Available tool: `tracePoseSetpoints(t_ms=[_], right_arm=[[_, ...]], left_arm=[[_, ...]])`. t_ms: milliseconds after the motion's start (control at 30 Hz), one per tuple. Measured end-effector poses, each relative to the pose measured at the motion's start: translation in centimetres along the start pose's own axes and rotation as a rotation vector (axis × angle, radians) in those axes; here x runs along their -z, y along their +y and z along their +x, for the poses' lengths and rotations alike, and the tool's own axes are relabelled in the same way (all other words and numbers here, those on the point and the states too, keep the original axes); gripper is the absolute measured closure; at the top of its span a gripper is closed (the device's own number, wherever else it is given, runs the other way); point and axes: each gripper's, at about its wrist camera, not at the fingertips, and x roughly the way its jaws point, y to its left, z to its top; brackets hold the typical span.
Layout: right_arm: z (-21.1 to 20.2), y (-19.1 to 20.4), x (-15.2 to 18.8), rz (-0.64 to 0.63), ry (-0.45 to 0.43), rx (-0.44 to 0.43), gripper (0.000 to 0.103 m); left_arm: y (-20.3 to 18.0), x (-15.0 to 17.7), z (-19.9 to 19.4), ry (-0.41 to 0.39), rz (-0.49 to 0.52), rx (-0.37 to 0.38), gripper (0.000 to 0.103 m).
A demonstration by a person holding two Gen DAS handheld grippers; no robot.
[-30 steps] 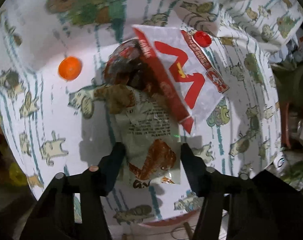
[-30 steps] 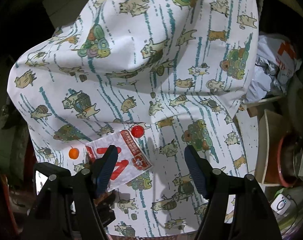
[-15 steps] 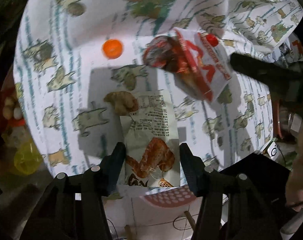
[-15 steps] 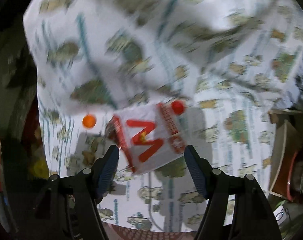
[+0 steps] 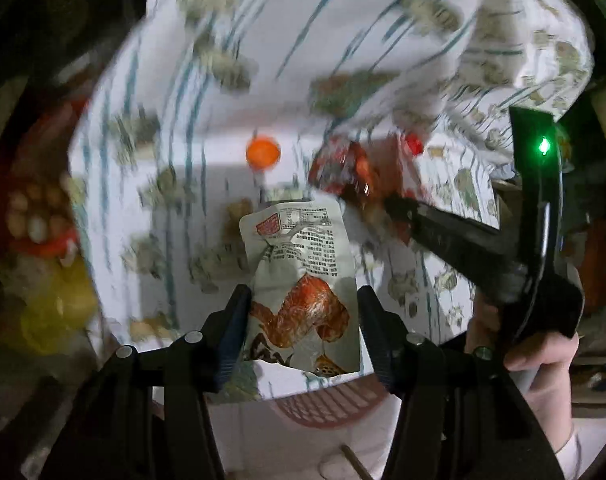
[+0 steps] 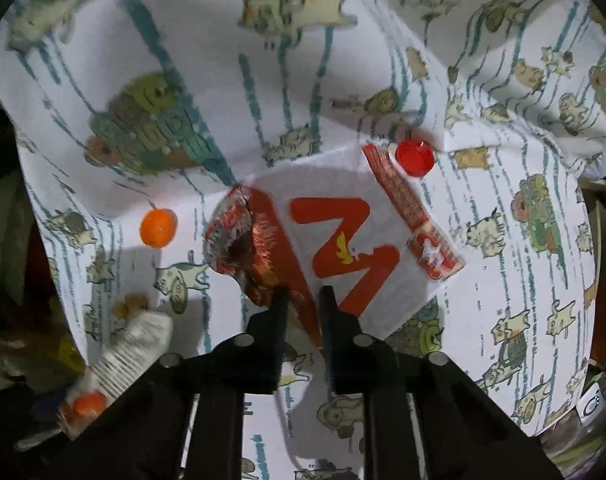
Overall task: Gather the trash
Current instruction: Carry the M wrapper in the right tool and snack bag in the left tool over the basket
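Left claw [image 5: 303, 312] is half spread with a chicken-wing snack packet [image 5: 299, 276] pinched between its pads, the packet hanging upright out of the jaws, printed text on top, wing picture lower down. It hangs over the cat-print cloth [image 5: 175, 128] that covers the tabletop.

My right claw [image 6: 301, 300] is closing, jaws nearly pressed together on the lower edge of the white wrapper with the red M [image 6: 343, 240], right where its red border strip meets a crumpled red foil wrapper [image 6: 239, 240]. Pads look like they are on the wrapper's edge; I cannot tell if the foil is caught too. In the left wrist view the same right claw [image 5: 395, 204] comes in from the right, tip down on that red-and-white trash, with a hand [image 5: 543, 344] gripping its handle and a green light on its body.

Still lying on the cloth: an orange bottle cap [image 6: 158, 227] left of the foil, apart from it, and a red bottle cap [image 6: 415, 157] touching the top right corner of the M wrapper. Bottom left of the right wrist view shows the held packet's [image 6: 131, 344] ribbed white edge.

A pink mesh basket [image 5: 323, 404] peeks out beneath the cloth's near edge. Left wrist view is heavily blurred; off-cloth clutter unreadable.
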Motion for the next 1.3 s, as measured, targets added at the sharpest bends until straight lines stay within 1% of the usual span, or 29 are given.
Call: tracePoseSetpoints(t_ms=[67, 133, 300, 400, 467, 500, 633, 667, 733, 800, 900, 1033, 1067, 1133, 1167, 1300], right_arm=[[-1.2, 0.1, 0.4, -0.026, -0.029, -0.002, 0.092], [-2.7, 0.0, 1.0, -0.045, -0.049, -0.031, 0.095], [-7.5, -0.1, 2.5, -0.097, -0.13, -0.097, 0.097], [-10.2, -0.9, 3.0, -0.104, -0.195, -0.179, 0.098], [-11.8, -1.7, 3.4, -0.094, -0.23, -0.234, 0.098], [-12.4, -1.9, 3.3, -0.091, -0.241, -0.248, 0.098], [-14.4, -2.4, 4.1, -0.08, -0.276, -0.269, 0.098], [-14.7, -2.6, 4.4, -0.079, -0.279, -0.267, 0.098], [-15.5, -3.0, 5.0, -0.071, -0.29, -0.27, 0.098], [-16.1, -3.6, 5.8, -0.063, -0.299, -0.284, 0.098], [-17.2, -3.8, 7.2, -0.062, -0.313, -0.3, 0.098], [-18.7, -3.5, 9.6, -0.06, -0.338, -0.309, 0.098], [-19.1, -3.5, 10.3, -0.054, -0.346, -0.31, 0.098], [-19.7, -3.6, 11.3, -0.037, -0.354, -0.325, 0.098], [-20.0, -3.8, 11.9, -0.024, -0.351, -0.34, 0.098], [-20.8, -4.1, 14.2, -0.006, -0.347, -0.36, 0.098]], left_arm=[[-0.3, -0.4, -1.1, -0.023, 0.002, 0.039, 0.051], [-0.2, -0.6, -1.9, -0.041, -0.016, 0.086, 0.052], [0.8, -1.1, -3.9, -0.09, -0.045, 0.149, 0.053], [1.5, -1.4, -4.9, -0.113, -0.069, 0.211, 0.053], [1.1, -1.4, -5.7, -0.147, -0.059, 0.227, 0.053], [0.0, -1.3, -5.6, -0.165, -0.05, 0.221, 0.053], [-0.8, -0.9, -6.7, -0.214, -0.032, 0.189, 0.054], [-0.9, -0.7, -6.7, -0.223, -0.036, 0.171, 0.054], [-1.1, -0.1, -7.0, -0.25, -0.036, 0.112, 0.054], [-1.5, 0.7, -7.4, -0.274, -0.026, 0.082, 0.054], [-2.3, 2.3, -8.4, -0.313, -0.023, 0.085, 0.054], [-3.9, 5.5, -9.7, -0.376, -0.004, 0.05, 0.054], [-4.2, 6.4, -9.9, -0.38, -0.002, 0.053, 0.054], [-4.1, 7.9, -9.5, -0.351, -0.024, 0.106, 0.054], [-4.1, 8.3, -9.3, -0.339, -0.037, 0.113, 0.054], [-4.7, 10.1, -9.3, -0.357, -0.016, 0.038, 0.054]])
